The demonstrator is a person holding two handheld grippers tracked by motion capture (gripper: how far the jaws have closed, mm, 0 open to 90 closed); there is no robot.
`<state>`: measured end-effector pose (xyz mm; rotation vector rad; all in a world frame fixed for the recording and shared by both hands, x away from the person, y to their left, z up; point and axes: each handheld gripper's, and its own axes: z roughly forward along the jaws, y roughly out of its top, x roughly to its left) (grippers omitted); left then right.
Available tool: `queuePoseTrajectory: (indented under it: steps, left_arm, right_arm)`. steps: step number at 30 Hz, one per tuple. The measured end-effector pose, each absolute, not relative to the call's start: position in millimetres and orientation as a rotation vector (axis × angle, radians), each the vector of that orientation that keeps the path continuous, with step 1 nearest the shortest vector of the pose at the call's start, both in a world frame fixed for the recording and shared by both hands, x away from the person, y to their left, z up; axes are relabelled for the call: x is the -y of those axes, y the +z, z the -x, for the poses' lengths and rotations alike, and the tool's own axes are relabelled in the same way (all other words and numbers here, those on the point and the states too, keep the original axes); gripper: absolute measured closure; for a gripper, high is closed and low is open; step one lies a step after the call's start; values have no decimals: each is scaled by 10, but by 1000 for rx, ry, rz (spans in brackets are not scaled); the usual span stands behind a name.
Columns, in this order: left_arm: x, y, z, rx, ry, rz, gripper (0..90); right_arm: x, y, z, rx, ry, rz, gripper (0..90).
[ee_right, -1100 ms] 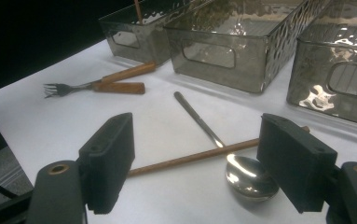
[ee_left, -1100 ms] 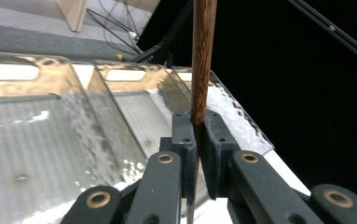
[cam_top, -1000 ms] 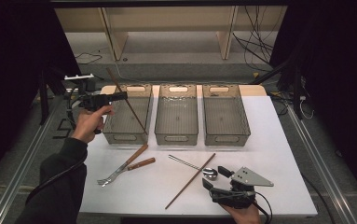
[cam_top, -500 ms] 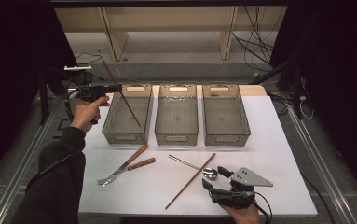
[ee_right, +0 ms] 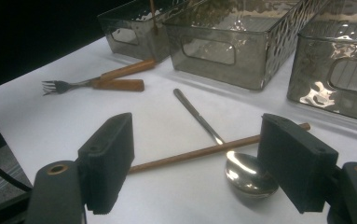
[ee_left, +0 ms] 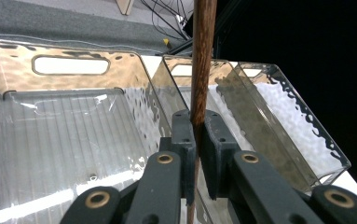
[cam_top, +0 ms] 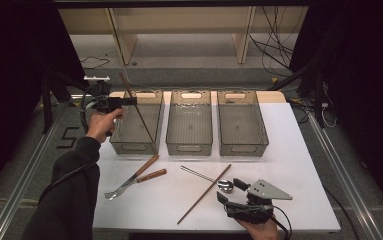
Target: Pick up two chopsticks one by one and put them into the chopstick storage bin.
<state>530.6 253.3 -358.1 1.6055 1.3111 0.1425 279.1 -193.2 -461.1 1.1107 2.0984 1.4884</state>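
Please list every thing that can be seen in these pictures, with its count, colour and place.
bins: three, clear smoky grey, side by side at the far part of the table.
held chopstick: one, brown wood, clamped in the left gripper, slanting over the left bin.
loose chopstick: one, brown, lying on the table, crossing the spoon's handle.
spoon: one, silver, on the table in front of the right gripper.
fork: one, silver with a wooden handle, front left of the table.
wooden handle: one, brown, touching the fork; its other end cannot be told.
table: one, white.
left gripper: black, over the left bin.
right gripper: black, open, at the front edge.
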Motion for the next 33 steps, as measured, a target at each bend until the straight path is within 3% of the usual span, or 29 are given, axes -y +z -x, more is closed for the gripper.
queuePoseTrajectory:
  steps: [25,30,33]
  left_arm:
    - [-2313,-3886,-5379,-1375,84,-1719,813]
    - [-2281,-3887,-5397,-1411,105,-1742,703]
    - [-2274,-3884,-5408,-1454,125,-1738,558]
  right_arm:
    - [1938,-4609,-2789,-2095,1497,-1112,276]
    - [1936,-4610,-2788,-2097,1500,-1112,279]
    - [1938,-4611,-2790,-2097,1502,-1115,279]
